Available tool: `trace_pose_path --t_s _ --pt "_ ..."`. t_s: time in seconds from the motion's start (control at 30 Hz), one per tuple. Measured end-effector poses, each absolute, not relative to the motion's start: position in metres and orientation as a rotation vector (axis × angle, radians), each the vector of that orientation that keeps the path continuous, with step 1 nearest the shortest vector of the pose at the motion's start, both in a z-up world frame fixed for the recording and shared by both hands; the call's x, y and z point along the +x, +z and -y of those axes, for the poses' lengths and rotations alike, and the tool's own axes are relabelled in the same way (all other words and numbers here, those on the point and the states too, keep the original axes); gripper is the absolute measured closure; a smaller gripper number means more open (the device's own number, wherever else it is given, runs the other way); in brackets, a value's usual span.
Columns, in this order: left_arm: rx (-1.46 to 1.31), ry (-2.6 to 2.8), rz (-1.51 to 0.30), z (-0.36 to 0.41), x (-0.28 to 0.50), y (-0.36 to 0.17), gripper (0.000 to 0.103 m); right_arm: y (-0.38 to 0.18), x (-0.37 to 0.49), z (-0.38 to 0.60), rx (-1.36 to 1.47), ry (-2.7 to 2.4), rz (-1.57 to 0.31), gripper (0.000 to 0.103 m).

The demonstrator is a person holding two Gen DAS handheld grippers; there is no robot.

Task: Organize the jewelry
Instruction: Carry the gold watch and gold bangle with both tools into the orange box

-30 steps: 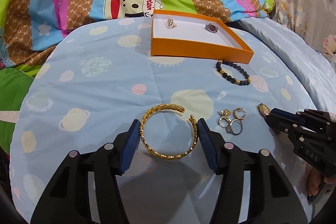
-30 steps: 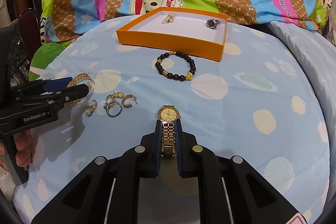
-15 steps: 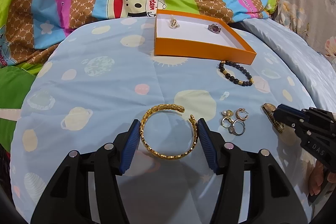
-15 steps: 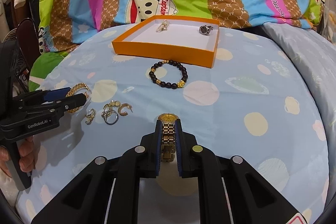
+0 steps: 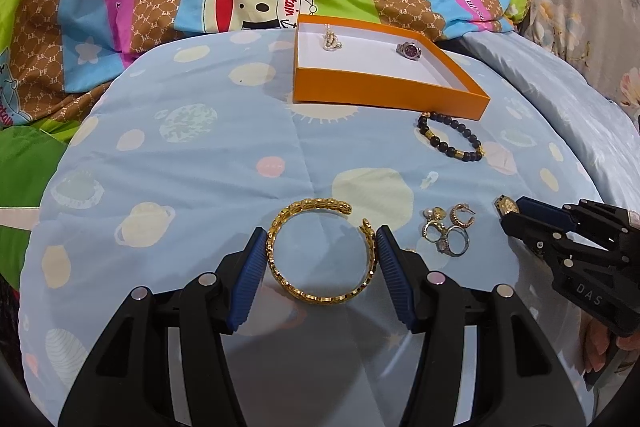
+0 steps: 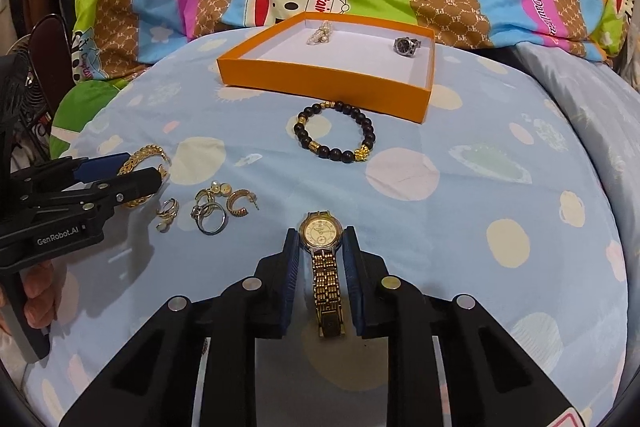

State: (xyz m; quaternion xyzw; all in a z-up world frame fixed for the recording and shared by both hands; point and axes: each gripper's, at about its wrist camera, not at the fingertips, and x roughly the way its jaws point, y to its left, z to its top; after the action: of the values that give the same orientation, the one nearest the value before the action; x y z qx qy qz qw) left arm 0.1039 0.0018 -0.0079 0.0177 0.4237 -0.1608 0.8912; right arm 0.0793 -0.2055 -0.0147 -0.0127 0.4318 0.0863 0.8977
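Both grippers sat low over the blue bedspread [image 5: 208, 155]. Right gripper [image 6: 319, 247]: jaws opening, pads off the gold watch [image 6: 322, 251] lying between them at the near edge. Left gripper [image 5: 322, 247] pinched the gold bangle [image 5: 322, 251] across its width. Rings and earrings [image 6: 208, 207] lay between the two; the beaded bracelet [image 6: 336, 131] farther off, just before the orange box [image 6: 320, 83] holding a small watch [image 6: 406, 45]. I'd judge the bangle should be lifted level, clear of the box's near wall, then lowered onto bare lining.

We see bright, even light, soft shadows on the bedsheet [image 5: 200, 155], sharp focus, and curved, dark fisheye corners.
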Motion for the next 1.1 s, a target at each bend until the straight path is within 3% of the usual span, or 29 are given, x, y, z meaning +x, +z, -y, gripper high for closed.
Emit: trace_pose_path --t_s 0.73,1.1 --pt "0.035 -0.313 -0.841 -0.007 0.097 0.0 0.049 0.0 0.065 0.214 0.026 0.176 -0.837 0.082" --pt "0.033 -0.342 -0.767 -0.008 0.126 0.062 0.049 0.053 0.09 0.224 0.051 0.201 -0.779 0.083"
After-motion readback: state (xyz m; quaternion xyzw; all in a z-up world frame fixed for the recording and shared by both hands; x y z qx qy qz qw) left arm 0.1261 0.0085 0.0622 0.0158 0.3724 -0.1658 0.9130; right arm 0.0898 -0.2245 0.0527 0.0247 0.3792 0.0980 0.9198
